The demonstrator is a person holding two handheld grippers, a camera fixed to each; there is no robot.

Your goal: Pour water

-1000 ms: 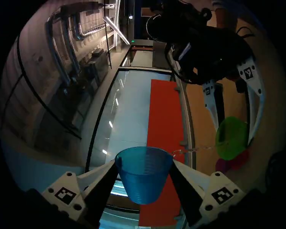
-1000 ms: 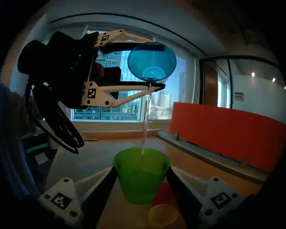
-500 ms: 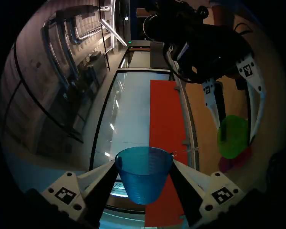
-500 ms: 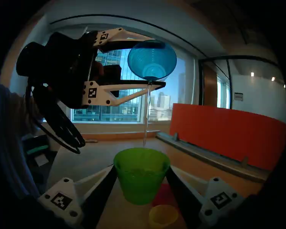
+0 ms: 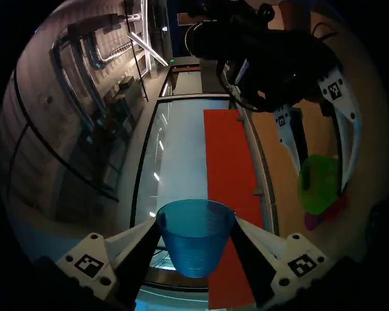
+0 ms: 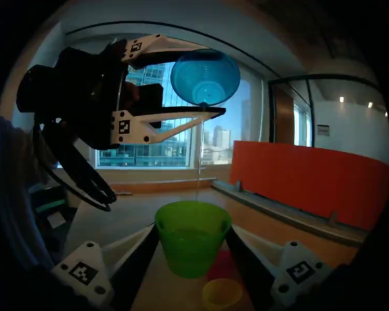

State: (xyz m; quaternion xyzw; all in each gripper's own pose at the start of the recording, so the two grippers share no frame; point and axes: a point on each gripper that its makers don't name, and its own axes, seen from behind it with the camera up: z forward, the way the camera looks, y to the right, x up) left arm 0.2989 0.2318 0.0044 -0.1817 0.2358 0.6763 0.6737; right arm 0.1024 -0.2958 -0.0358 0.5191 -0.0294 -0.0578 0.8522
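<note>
Plainly, the left tongs [image 5: 196, 224] are clamped on the blue cup [image 5: 196, 243], one finger pressed to each side, and the left gripper view has that cup close in the foreground with its rim toward the room. The right gripper view gives the other side of the matter. There the blue cup hangs high, tipped over so that its mouth faces the camera. A thin thread of water [image 6: 198, 160] drops from its lower lip straight into the green cup [image 6: 193, 249].

The right tongs [image 6: 193, 229] are closed on the green cup, a finger against each side, holding it upright directly beneath the blue cup and well apart from it. A little water lies in the green cup. I cannot tell whether it rests on the desk [image 6: 137, 210] or is held just above it. Just beside its base sits a red cup [image 6: 226, 260], and nearer the camera a yellow cup [image 6: 221, 293].

From the left gripper view, turned sideways, the green cup sits farther off at the right between white fingers. A red partition [image 5: 228, 166] runs up the middle, with a glass wall [image 5: 179, 150] beside it. A window [image 6: 142, 153] with tall buildings stands behind the pour in the right gripper view.
</note>
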